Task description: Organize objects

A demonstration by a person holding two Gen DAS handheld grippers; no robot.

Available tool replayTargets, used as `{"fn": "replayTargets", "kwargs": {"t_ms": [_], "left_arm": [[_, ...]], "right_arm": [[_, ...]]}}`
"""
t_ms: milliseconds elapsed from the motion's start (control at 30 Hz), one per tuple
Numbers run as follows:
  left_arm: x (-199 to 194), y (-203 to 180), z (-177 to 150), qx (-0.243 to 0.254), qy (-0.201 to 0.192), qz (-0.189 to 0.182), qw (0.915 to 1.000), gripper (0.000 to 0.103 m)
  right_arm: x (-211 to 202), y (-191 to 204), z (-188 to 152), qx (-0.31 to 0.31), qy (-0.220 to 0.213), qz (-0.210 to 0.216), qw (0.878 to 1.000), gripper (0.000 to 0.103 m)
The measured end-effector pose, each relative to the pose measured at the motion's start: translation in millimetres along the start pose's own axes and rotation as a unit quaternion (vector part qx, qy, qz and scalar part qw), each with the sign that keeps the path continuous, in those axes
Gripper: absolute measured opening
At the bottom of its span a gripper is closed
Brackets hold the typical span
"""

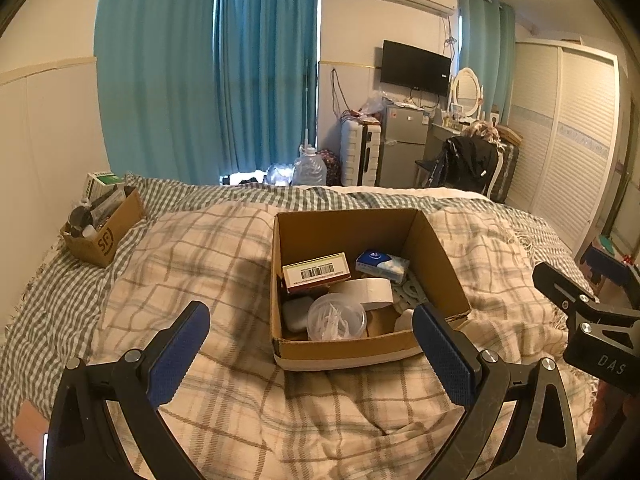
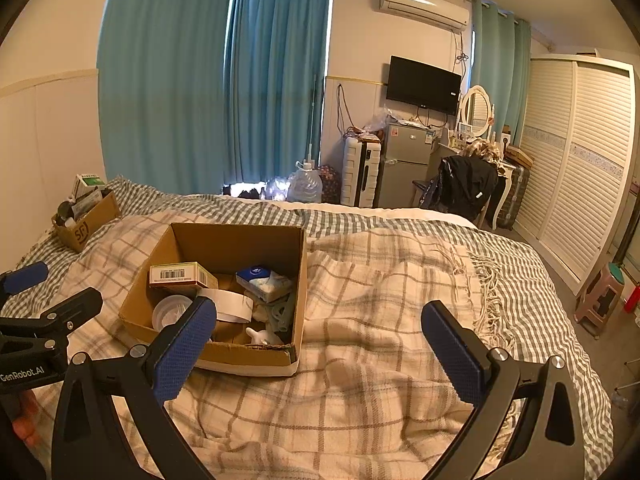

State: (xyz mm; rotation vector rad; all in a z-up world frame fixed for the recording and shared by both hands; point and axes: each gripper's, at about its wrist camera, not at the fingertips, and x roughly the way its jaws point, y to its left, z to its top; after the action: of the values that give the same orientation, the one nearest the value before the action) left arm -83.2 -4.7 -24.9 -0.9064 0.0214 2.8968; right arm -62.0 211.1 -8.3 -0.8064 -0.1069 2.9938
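An open cardboard box [image 1: 444,264] sits on the plaid blanket in the middle of the bed; it also shows in the right wrist view [image 2: 298,280]. It holds a barcoded carton [image 1: 316,272], a blue tissue pack [image 1: 382,265], a white tape roll [image 1: 372,290], a clear round tub [image 1: 337,320] and a grey case [image 1: 297,312]. My left gripper [image 1: 310,328] is open and empty, just in front of the box. My right gripper [image 2: 318,322] is open and empty, to the right of the box above the blanket.
A smaller cardboard box [image 1: 106,236] full of bottles and cartons stands at the bed's far left, also in the right wrist view [image 2: 86,224]. The plaid blanket [image 2: 380,292] is rumpled. Beyond the bed are a water jug [image 1: 309,168], fridge [image 1: 404,148] and chair.
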Motion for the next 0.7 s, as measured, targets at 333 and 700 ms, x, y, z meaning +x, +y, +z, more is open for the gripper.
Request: {"fn": "replayTargets", "kwargs": {"t_ms": [333,700], "left_arm": [[0.9,5.9,0.3,-0.012,0.007,0.005,0.9999,0.103],[0.4,-0.7,-1.6,0.009,0.000,0.010,0.9999,0.103]], "right_arm": [[-0.7,-0.3,0.2,-0.001,0.000,-0.001,1.000,0.103],[-0.3,-1.0,-0.6,-0.003,0.002,-0.002,1.000,0.103]]}}
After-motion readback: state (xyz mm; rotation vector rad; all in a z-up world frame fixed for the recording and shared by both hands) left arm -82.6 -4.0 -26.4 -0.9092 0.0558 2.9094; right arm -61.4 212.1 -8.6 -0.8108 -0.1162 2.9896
